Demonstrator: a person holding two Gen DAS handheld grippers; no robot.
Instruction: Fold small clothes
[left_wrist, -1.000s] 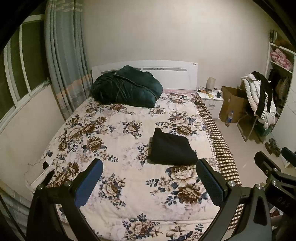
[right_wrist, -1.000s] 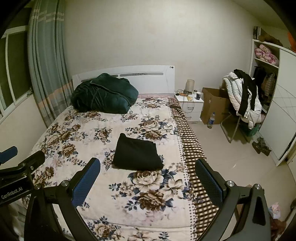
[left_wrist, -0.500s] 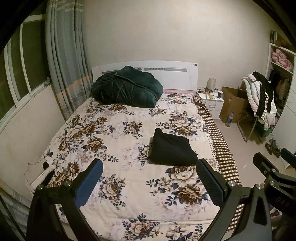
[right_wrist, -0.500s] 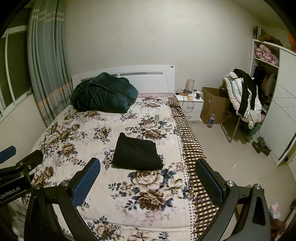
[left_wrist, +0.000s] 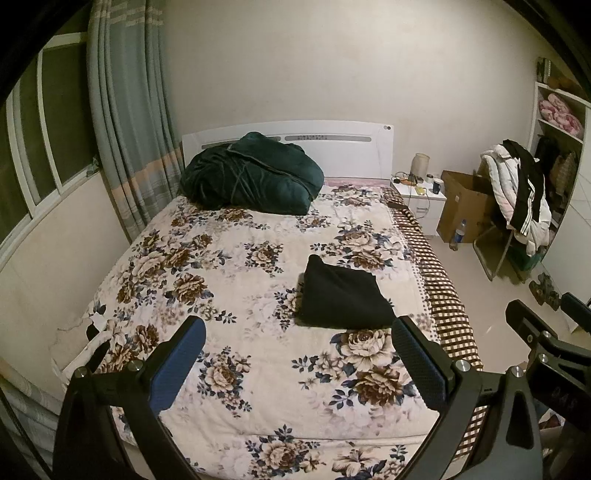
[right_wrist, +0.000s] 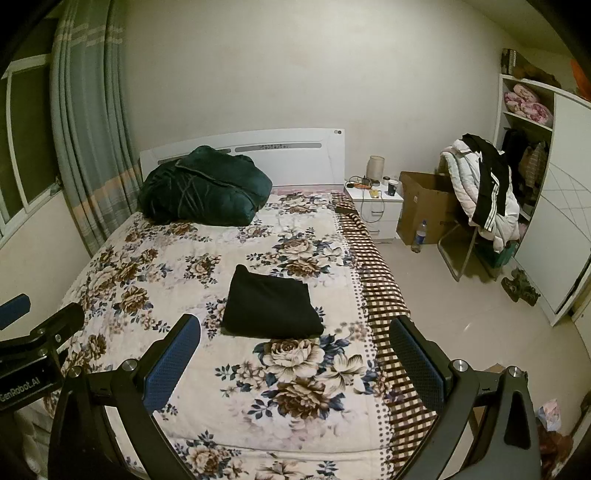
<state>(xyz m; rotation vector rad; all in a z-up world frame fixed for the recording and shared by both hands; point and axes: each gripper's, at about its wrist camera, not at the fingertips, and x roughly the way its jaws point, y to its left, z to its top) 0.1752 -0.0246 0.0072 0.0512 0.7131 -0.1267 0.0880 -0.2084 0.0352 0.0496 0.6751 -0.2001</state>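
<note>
A black garment lies folded into a neat rectangle on the bed, on the floral quilt, right of the middle and nearer the foot than the headboard. Both tongs are held above the foot of the bed, well apart from the garment and touching nothing. The left tongs have their jaws spread wide, blue pads facing inward, with nothing between them; the right tongs stand the same way, wide apart and empty. In the left wrist view the right tongs' black frame shows at the right edge, and in the right wrist view the left tongs' frame shows at the left edge, so the 2 tools sit side by side. A dark green duvet is bundled at the head of the bed against the headboard. A checked blanket runs along the bed's right edge. Beside the bed stands a white nightstand with a lamp and small items on top, then a cardboard box with a bottle in front of it, and a chair piled with clothes. Curtains hang by the window on the left.
</note>
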